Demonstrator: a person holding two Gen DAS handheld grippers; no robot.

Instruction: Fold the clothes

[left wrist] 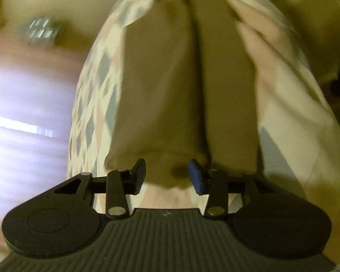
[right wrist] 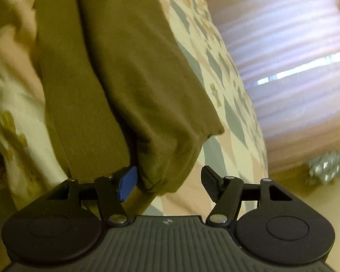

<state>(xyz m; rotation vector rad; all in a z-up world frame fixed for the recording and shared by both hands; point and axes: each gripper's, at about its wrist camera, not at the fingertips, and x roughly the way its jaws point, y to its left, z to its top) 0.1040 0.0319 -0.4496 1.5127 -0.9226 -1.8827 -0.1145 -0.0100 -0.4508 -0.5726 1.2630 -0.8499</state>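
Observation:
Olive-green trousers [left wrist: 183, 86] lie lengthwise on a patterned bedcover [left wrist: 97, 95], the two legs side by side. In the left wrist view my left gripper [left wrist: 167, 174] is open just above the hem of the left leg, fingers apart on either side of the hem's lower edge. In the right wrist view the same trousers [right wrist: 124, 79] run away from me; my right gripper [right wrist: 167, 183] is open around the hem end of the right leg, the blue pad [right wrist: 127, 183] close to the cloth. Neither gripper pinches the fabric. Both views are motion-blurred.
The bedcover [right wrist: 226, 117] has grey and pink diamond shapes on cream. Beyond the bed's edge hangs a bright pinkish curtain [right wrist: 283, 56]. A shiny silver object [left wrist: 38, 31] sits on the pale floor; it also shows as a shiny silver object [right wrist: 326, 167] at the right.

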